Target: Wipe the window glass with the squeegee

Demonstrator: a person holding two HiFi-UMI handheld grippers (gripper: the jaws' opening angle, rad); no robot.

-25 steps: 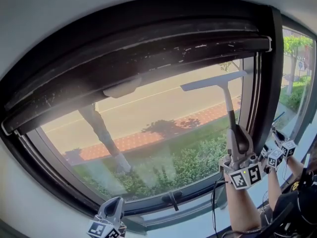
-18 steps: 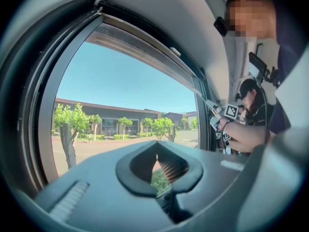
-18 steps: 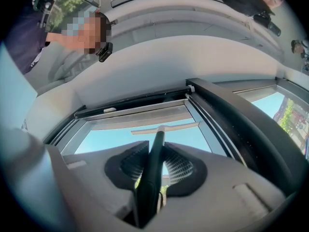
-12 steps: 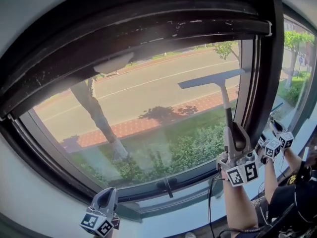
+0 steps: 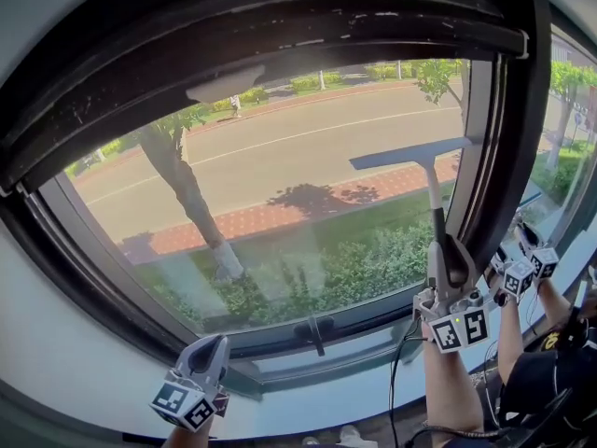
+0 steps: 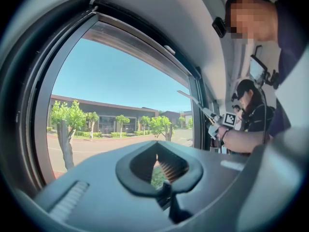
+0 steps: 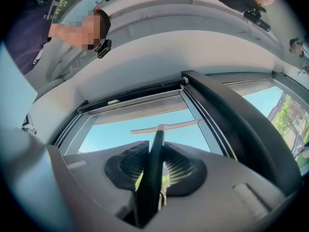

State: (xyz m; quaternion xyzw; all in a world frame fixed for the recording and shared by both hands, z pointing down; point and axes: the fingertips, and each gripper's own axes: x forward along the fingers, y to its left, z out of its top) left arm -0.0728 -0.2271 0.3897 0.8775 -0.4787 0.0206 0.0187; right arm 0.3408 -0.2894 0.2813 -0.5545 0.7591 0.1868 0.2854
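R gripper (image 5: 446,261) clenched on squeegee (image 5: 431,189) handle, low end; in R gripper view the handle runs up betw. both pads. Shaft near upright, blade across the top, slightly tilted, at the right part of window glass (image 5: 280,175) close to the dark frame (image 5: 508,138). Blade-to-glass contact: can't tell. L gripper (image 5: 207,362) low by the sill, jaws together, nothing betw. them, well apart from squeegee.

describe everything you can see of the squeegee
The squeegee is T-shaped: a long, thin, pale grey blade bar atop a slim stem that widens into a dark handle. It stands nearly upright, blade almost level, before the right part of the window glass. The right gripper is shut on the handle; blade contact with the glass cannot be told.
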